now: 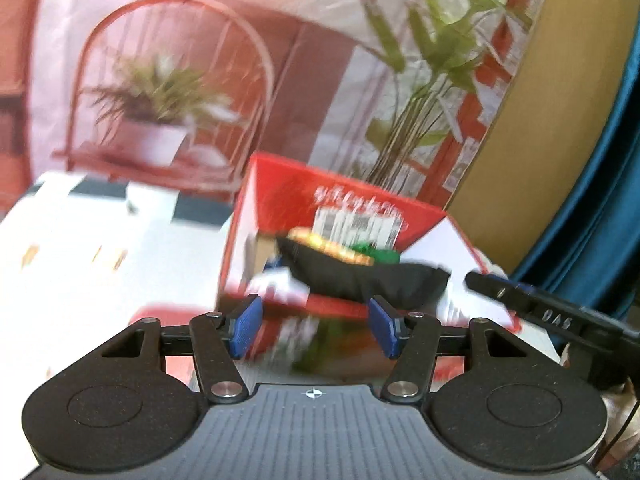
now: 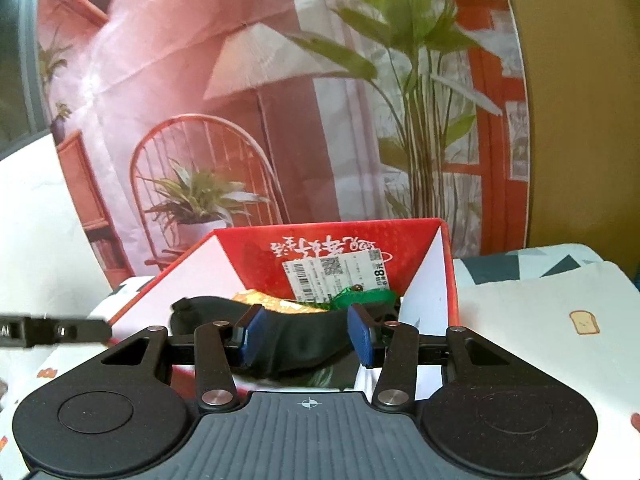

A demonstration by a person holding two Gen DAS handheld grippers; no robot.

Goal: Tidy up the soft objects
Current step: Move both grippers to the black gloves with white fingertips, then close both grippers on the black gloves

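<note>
A red cardboard box (image 1: 340, 200) (image 2: 248, 252) stands open on the patterned cloth. A black soft cloth (image 1: 368, 276) (image 2: 304, 336) drapes over its front edge, with a yellow item (image 2: 276, 302) and a green item (image 2: 360, 298) behind it inside the box. My left gripper (image 1: 316, 328) is open, just in front of the box, empty. My right gripper (image 2: 306, 334) is open with the black cloth lying between its blue pads (image 2: 362, 338), not pinched. The right gripper's arm (image 1: 552, 312) shows in the left wrist view; the left gripper's tip (image 2: 56, 332) shows in the right wrist view.
A printed backdrop (image 2: 240, 100) of a chair and plants hangs behind the box. The white patterned cloth (image 2: 540, 320) (image 1: 80, 248) extends on both sides. A blue curtain (image 1: 600, 180) hangs at the far right.
</note>
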